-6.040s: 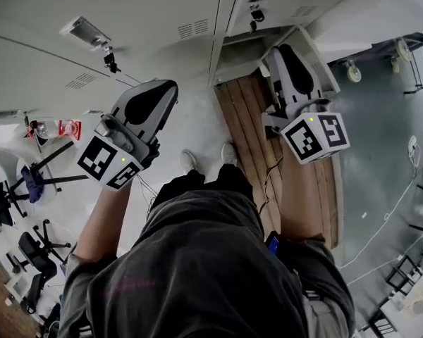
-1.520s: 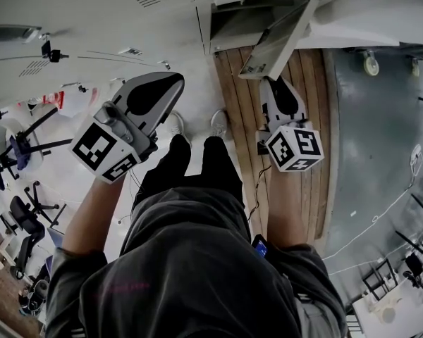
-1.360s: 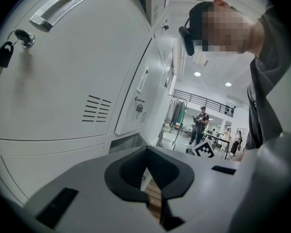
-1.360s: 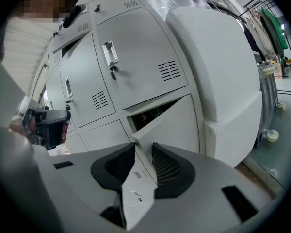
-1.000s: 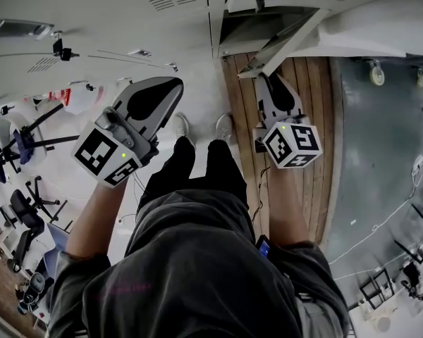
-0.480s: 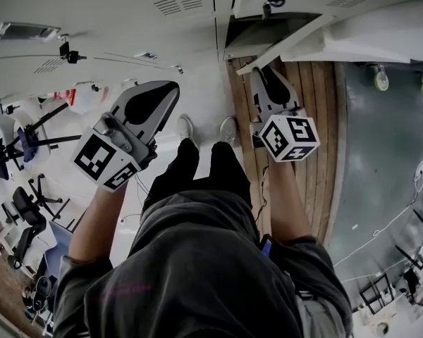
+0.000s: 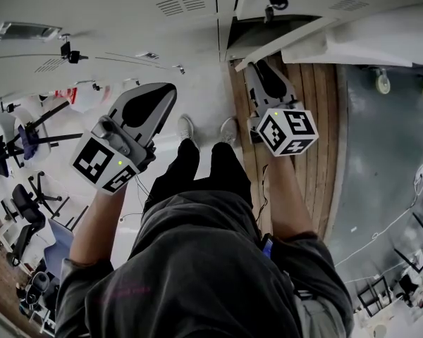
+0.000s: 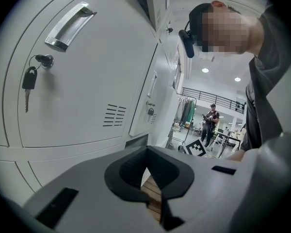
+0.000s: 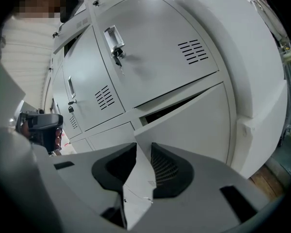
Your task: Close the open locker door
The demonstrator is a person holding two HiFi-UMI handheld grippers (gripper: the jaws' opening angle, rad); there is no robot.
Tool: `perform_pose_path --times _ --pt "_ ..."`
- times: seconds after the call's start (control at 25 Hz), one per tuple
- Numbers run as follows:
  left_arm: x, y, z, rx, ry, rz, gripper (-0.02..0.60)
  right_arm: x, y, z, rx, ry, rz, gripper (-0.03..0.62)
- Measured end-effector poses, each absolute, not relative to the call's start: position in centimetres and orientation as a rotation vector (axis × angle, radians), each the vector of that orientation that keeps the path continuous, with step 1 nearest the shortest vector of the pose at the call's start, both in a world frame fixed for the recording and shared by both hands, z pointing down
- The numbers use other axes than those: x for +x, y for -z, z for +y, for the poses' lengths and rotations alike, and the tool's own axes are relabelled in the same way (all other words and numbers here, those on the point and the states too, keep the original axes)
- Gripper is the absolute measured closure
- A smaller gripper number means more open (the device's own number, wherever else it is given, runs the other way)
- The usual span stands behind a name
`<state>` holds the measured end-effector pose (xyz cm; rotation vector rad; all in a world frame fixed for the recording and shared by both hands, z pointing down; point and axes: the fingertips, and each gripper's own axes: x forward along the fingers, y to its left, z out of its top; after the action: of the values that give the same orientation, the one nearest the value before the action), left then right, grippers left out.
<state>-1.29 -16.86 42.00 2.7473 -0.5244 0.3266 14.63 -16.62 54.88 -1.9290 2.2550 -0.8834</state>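
The open locker door (image 7: 282, 44) sits at about one o'clock in the head view, in the bottom row of the grey locker bank (image 7: 127, 20), swung out at an angle over the wooden platform (image 7: 317, 118) with a dark gap showing behind it. The right gripper (image 7: 252, 69) reaches toward twelve o'clock and meets the door's free edge. In the right gripper view that edge of the locker door (image 9: 194, 125) runs straight between the jaws of the right gripper (image 9: 143, 154). The jaws have just been closing and now grasp the panel, one pad on each face. The left gripper (image 7: 166, 90) hangs at about ten o'clock in the head view, apart from the lockers. In the left gripper view the left gripper (image 8: 148, 159) has its jaws clenched with nothing between them, only a sliver of wooden floor visible through the slit. In that same view, at ten o'clock, a closed locker carries a metal handle (image 8: 68, 25) and a key (image 8: 28, 84) hanging from its lock. The person's shoes (image 7: 187, 129) stand at the platform's left edge.
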Motion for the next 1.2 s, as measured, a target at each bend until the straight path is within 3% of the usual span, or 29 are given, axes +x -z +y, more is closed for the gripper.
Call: perform_pose_path --times 1.2 --pt "-2.5 -41.3 -18.7 2.721 -0.307 -0.666 0.568 13.3 -55.2 -23.0 -1.811 0.888 2.382 0.496"
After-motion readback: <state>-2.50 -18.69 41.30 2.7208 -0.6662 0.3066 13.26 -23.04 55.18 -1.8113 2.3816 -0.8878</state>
